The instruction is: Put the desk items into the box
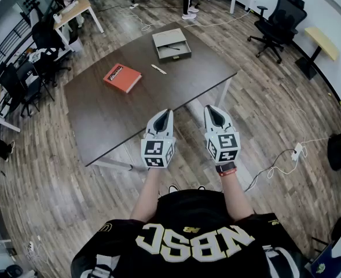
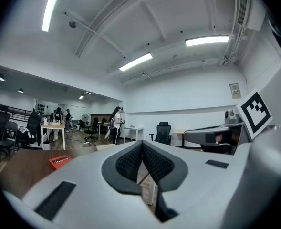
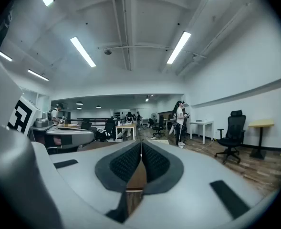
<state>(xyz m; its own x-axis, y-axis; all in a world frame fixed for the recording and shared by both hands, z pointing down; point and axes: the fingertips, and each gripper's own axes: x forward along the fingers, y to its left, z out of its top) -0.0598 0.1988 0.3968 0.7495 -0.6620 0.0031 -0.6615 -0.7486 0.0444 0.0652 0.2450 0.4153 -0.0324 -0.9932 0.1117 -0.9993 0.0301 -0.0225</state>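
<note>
- The person wears a black jersey and stands at the near edge of the table (image 1: 106, 120), holding both grippers out level over that edge.
- The left gripper (image 1: 167, 113) is clenched: its dark pads meet at the tips and nothing is between them.
- The right gripper (image 1: 210, 109) sits just beside it, also clenched tight and empty; a dark watch with a red band is on that wrist.
- The table is a dark brown rectangle on white legs, turned at an angle to the person.
- A red book (image 1: 122, 77) lies flat near the middle-left of the table, well apart from both grippers.
- A small pale pen-like item (image 1: 158, 69) lies just past the book, between it and the box.
- The box (image 1: 172, 44) is grey and open, and it sits at the far end of the table with a thin dark pen inside.
- The floor (image 1: 263, 109) is wood planks in mixed browns; a white power strip (image 1: 297, 151) with its cable lies on it to the right.
- A black office chair (image 1: 277, 22) stands beyond the table on the right, near a small yellow-topped table (image 1: 321, 42).
- On the left are more black chairs and a light wooden desk (image 1: 77, 10).
- Farther off, people (image 3: 180, 120) stand by white desks under long ceiling lights (image 3: 178, 46).
</note>
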